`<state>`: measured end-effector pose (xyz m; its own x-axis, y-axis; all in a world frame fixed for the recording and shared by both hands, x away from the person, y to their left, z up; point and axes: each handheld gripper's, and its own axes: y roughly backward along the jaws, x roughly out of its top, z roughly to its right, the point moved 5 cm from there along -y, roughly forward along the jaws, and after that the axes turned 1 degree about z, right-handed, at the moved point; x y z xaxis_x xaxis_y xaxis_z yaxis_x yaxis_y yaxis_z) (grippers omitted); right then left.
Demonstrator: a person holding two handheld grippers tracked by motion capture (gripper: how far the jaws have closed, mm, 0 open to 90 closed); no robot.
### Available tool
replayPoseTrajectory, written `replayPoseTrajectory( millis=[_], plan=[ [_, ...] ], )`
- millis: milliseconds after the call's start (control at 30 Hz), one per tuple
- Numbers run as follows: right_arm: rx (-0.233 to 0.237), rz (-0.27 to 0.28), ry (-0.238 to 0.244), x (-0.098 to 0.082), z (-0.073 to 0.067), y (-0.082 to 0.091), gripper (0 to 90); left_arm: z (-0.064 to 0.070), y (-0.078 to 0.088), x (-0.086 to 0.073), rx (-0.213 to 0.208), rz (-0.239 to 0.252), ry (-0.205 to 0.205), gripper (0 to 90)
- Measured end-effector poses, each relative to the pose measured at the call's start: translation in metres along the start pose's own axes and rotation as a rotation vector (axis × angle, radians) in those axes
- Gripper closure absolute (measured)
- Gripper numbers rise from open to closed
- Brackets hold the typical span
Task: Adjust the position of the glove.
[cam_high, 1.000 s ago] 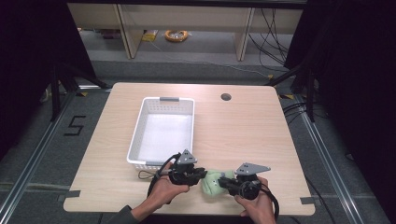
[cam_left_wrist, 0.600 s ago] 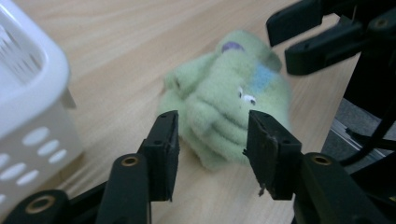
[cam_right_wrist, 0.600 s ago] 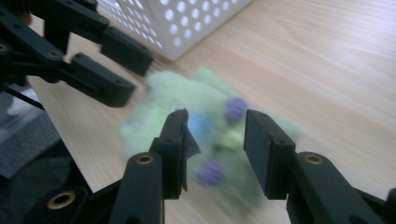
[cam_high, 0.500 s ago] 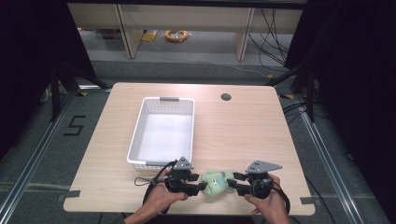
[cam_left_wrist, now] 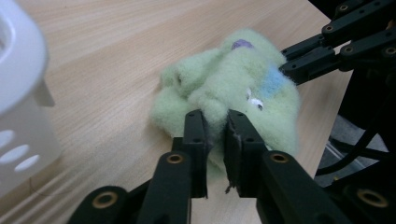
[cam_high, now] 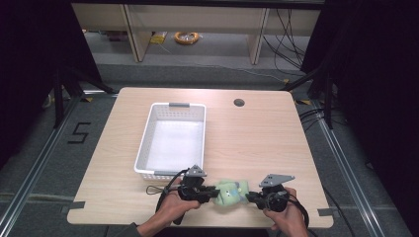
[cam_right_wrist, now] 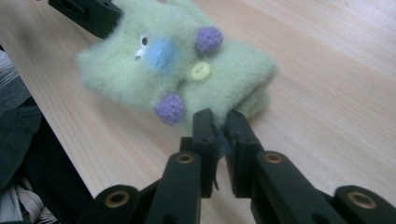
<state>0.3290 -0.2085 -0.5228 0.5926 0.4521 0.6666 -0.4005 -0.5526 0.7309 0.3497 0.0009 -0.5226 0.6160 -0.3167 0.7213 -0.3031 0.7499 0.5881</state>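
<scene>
Near table (cam_high: pixel 257 143) edge, right of basket (cam_high: pixel 170 140): green sock (cam_high: pixel 231 191), pinched at both ends. Left gripper (cam_high: pixel 213 191), right gripper (cam_high: pixel 250 197), jaws just closed on fuzz. Sock's underside hidden.

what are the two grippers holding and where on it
Both pinch the fuzzy green sock: left gripper on one end's edge, right gripper on the opposite end.

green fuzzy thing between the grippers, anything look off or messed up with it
Nothing damaged or spilled. The green fuzzy toy lies bunched near the table front edge, pinched at opposite ends by the left gripper and right gripper. The white basket sits square.
</scene>
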Motion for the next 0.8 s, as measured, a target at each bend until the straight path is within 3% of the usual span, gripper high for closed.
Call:
replayPoseTrajectory(
  millis=[67, 200, 267, 367, 600, 667, 700, 800],
  plan=[
    [0.005, -0.010, -0.002, 0.001, -0.002, 0.004, 86.1, 0.003, 0.002, 0.002, 0.010, 0.012, -0.003, 82.6],
    [0.024, 0.026, -0.003, 0.004, -0.005, 0.011, 86.3, 0.003, 0.008, 0.015, 0.001, 0.045, -0.025, 83.1],
    [0.040, 0.028, -0.026, 0.004, -0.010, 0.013, 86.3, 0.002, 0.009, 0.019, -0.012, 0.043, -0.011, 83.1],
    [0.043, 0.024, -0.017, 0.002, -0.010, 0.012, 86.3, -0.001, 0.007, 0.019, -0.014, 0.037, 0.004, 82.4],
    [0.054, -0.006, -0.037, -0.006, -0.011, 0.003, 84.4, -0.011, -0.002, 0.010, 0.010, 0.008, 0.041, 77.7],
    [0.049, 0.005, -0.048, -0.007, -0.011, 0.001, 81.0, -0.011, -0.002, 0.010, 0.013, 0.011, 0.055, 72.5],
    [0.045, -0.015, -0.051, -0.007, -0.010, 0.002, 78.4, -0.011, -0.002, 0.010, 0.016, 0.014, 0.052, 70.6],
    [0.040, -0.002, -0.067, -0.006, -0.009, 0.005, 63.9, -0.009, 0.000, 0.010, 0.015, 0.020, 0.055, 61.5]
  ],
)
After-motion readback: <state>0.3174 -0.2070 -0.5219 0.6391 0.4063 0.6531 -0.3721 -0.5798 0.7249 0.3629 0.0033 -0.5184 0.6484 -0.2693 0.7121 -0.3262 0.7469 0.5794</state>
